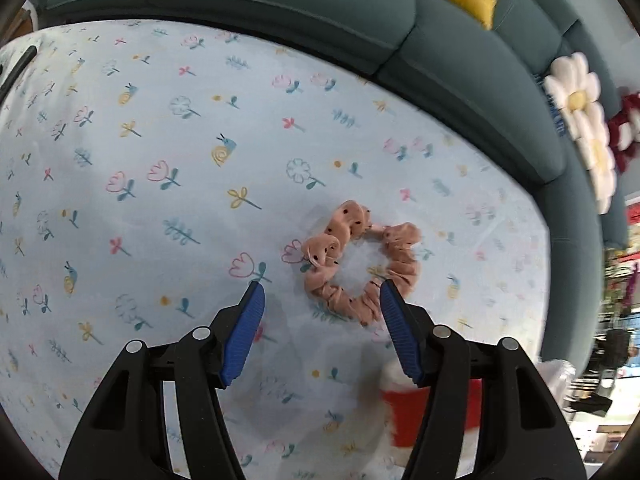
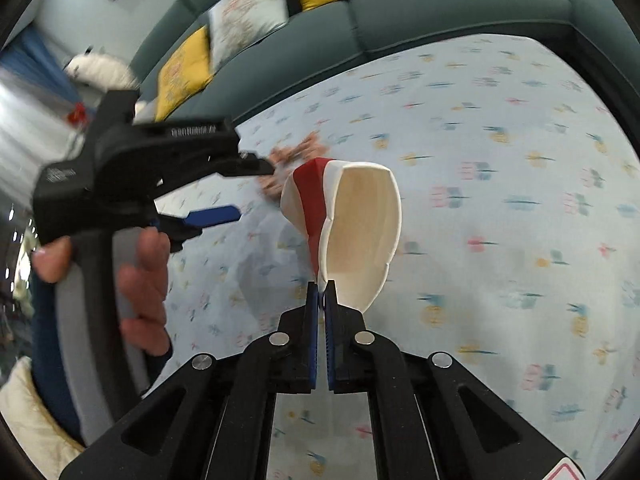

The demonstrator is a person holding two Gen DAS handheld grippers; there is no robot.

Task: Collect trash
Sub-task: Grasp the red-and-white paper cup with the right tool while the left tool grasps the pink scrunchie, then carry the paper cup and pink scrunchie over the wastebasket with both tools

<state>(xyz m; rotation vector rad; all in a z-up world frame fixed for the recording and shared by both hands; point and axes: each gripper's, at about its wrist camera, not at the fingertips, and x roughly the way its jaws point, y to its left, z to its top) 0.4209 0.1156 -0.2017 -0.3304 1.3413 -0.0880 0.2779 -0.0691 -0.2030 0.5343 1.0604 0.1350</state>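
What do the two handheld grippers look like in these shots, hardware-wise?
Both match: the left gripper and right gripper have black plastic linkage arms with silver round pivot pins and blue ribbed pads. In the right wrist view, the left unit's black body carries small white printed lettering and a curved grey-and-black handle. A dark blue sleeve shows below it.

Your scrunchie (image 1: 360, 268) lies on the tablecloth (image 1: 160, 200) — sofa (image 1: 280, 4) behind it, paper cup (image 2: 352, 232) just right.
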